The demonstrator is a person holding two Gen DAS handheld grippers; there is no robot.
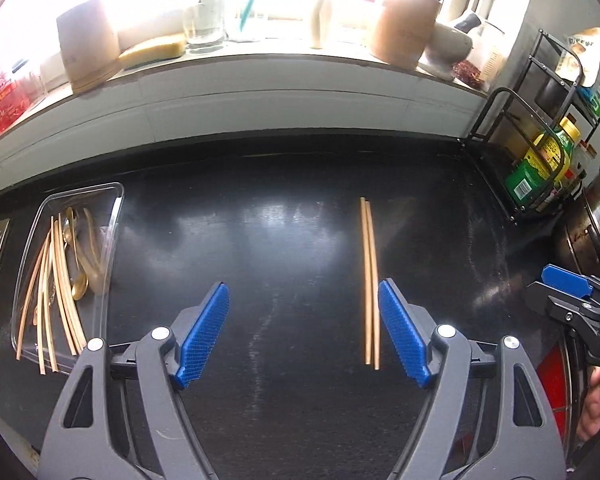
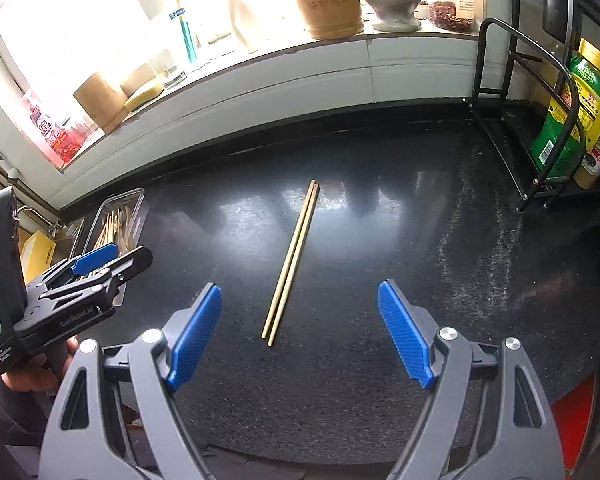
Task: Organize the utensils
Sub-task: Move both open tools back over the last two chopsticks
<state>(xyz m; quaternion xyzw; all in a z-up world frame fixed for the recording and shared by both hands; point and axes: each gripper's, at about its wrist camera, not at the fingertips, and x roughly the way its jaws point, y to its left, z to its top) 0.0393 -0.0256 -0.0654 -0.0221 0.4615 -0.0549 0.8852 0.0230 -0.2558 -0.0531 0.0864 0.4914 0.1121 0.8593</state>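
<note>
A pair of slim pale wooden chopsticks (image 2: 292, 260) is lying side by side on the glossy black surface (image 2: 380, 240), long axis running away from the cameras. The right claw (image 2: 300, 336) is hovering released, the near tips lying between its jaws, so it seems better placed. The left claw (image 1: 304, 336), also released and empty, is sitting slightly left of the pair, nearer the clear plastic utensil tray (image 1: 116, 216).

Both wrists — downward, shared countertop (image 1: 284, 216)
</note>
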